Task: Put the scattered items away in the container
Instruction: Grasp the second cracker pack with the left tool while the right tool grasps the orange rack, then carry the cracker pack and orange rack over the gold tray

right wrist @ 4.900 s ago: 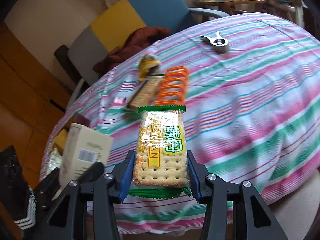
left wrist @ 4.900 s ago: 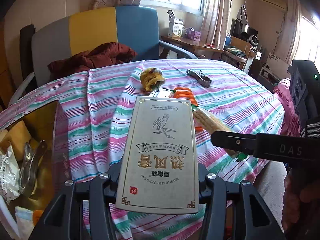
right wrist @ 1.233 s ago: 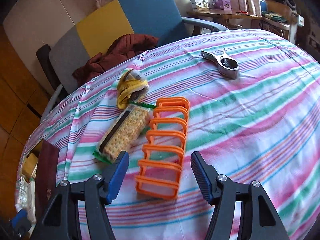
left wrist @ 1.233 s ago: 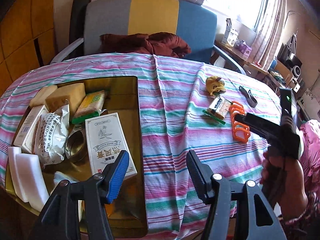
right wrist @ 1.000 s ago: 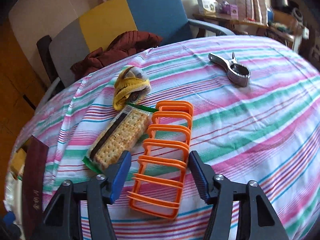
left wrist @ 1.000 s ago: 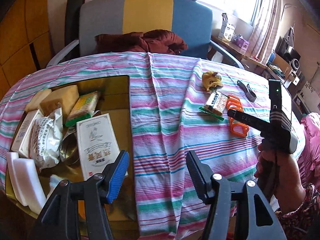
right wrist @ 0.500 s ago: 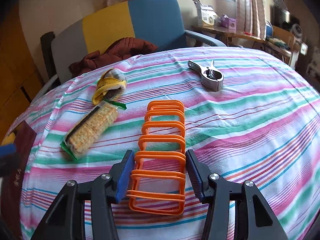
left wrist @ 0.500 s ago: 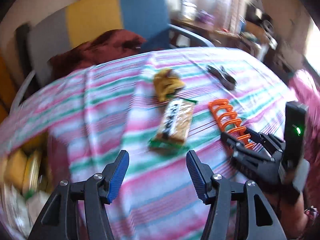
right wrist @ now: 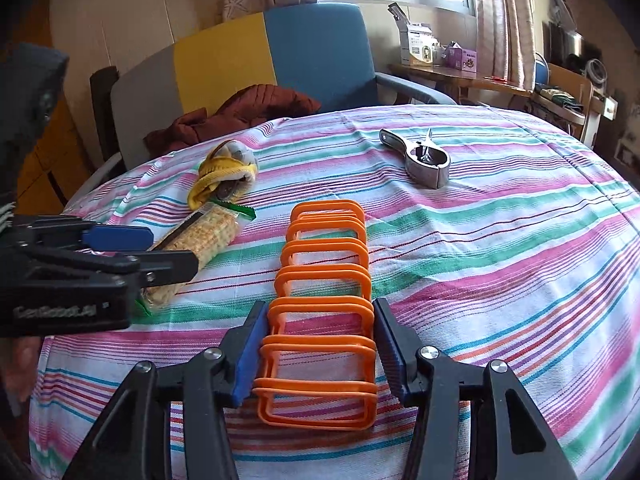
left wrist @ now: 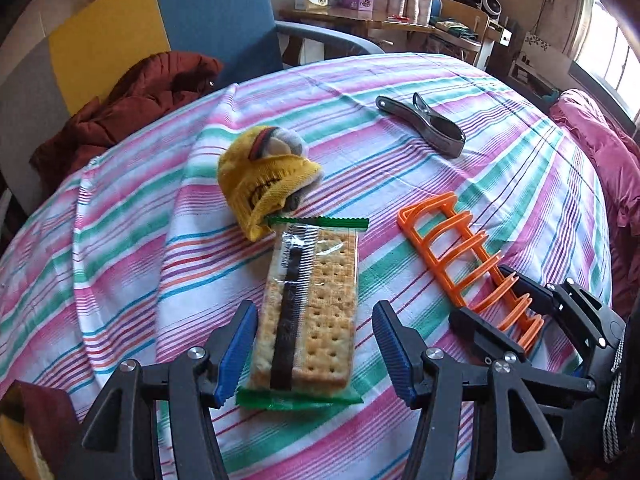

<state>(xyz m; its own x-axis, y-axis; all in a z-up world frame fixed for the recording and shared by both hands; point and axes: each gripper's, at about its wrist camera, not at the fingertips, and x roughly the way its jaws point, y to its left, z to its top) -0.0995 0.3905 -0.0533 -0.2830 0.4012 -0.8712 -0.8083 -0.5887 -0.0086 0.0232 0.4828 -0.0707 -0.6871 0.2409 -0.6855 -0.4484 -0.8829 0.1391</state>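
Far left, a maroon jacket [left wrist: 132,92] lay on the grey/yellow/blue chair [right wrist: 248,60] behind the table w/ striped cloth [left wrist: 120,240]. At the near-left corner of the left wrist view, a bit of a dark red & yellow thing [left wrist: 28,428] poked in; can't tell what it was.

Left gripper [left wrist: 312,352] was spread wide, blue pads either side of the near end of the cracker pack [left wrist: 312,312], approx. level w/ it but not touching. Pack lay flat on the cloth, long axis running near to far, green crimped ends. Its far end was touching a yellow knit bundle [left wrist: 268,176], poss. a glove or sock.

Right of the pack, apart from it, lay the orange rack [right wrist: 324,312], a row of loops on the cloth. Right gripper [right wrist: 316,352] straddled the rack's near end, pads right against both sides; can't tell if it was pinching or just touching. Rack was on the table.

Far right, a metal clip [right wrist: 420,160] lay on the cloth alone, well apart from the rest.
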